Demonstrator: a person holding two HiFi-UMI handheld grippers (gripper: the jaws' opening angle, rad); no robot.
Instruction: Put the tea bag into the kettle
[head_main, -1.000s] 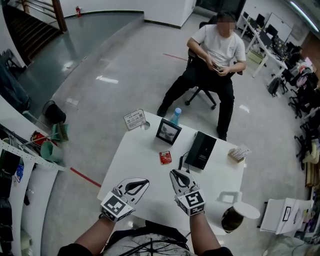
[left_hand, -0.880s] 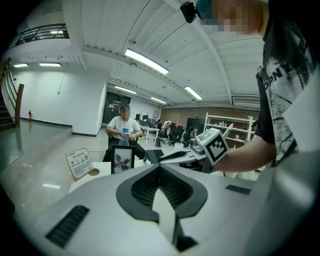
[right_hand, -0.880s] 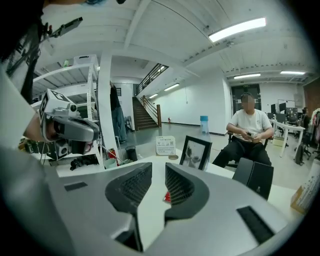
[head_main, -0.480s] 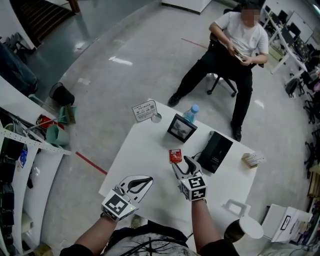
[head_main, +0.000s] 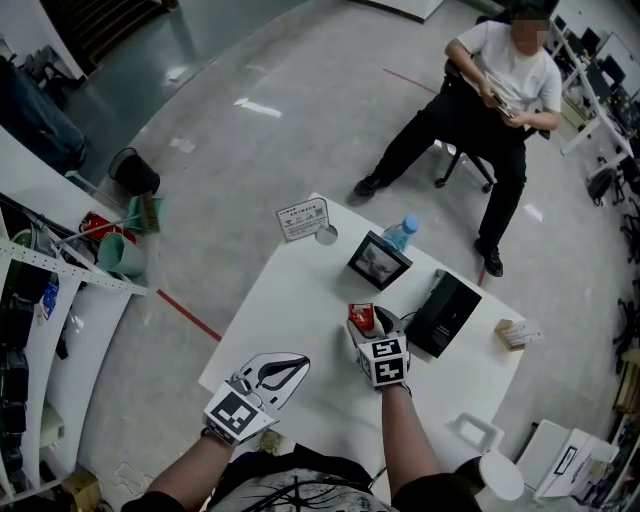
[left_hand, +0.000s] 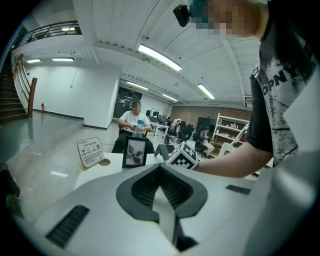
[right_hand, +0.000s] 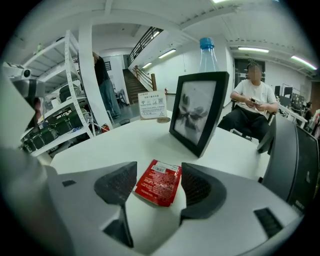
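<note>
The tea bag (right_hand: 159, 184) lay flat on the counter (head_main: 285, 305) beside the picture frame (right_hand: 197, 112), and the right gripper (right_hand: 157, 175), having just reached forward, was spreading its jaws around it, not yet pinching.

1 table (head_main: 290, 310). On it: 1 red tea bag (head_main: 361, 316), 1 pic frame (head_main: 379, 261), 1 water bottle (head_main: 400, 232) w/ blue cap, 1 sign card (head_main: 303, 218), 1 black box (head_main: 444, 313), 1 small pale box (head_main: 512, 333) at right edge. Off table: 1 kettle (head_main: 497, 478), only partly in view, btm right. People besides the wearer: 1 seated person (head_main: 490, 95), 1 standing person (right_hand: 102, 80) by shelves in right gripper view. 1 black bin (head_main: 133, 172) on floor, left side.
</note>
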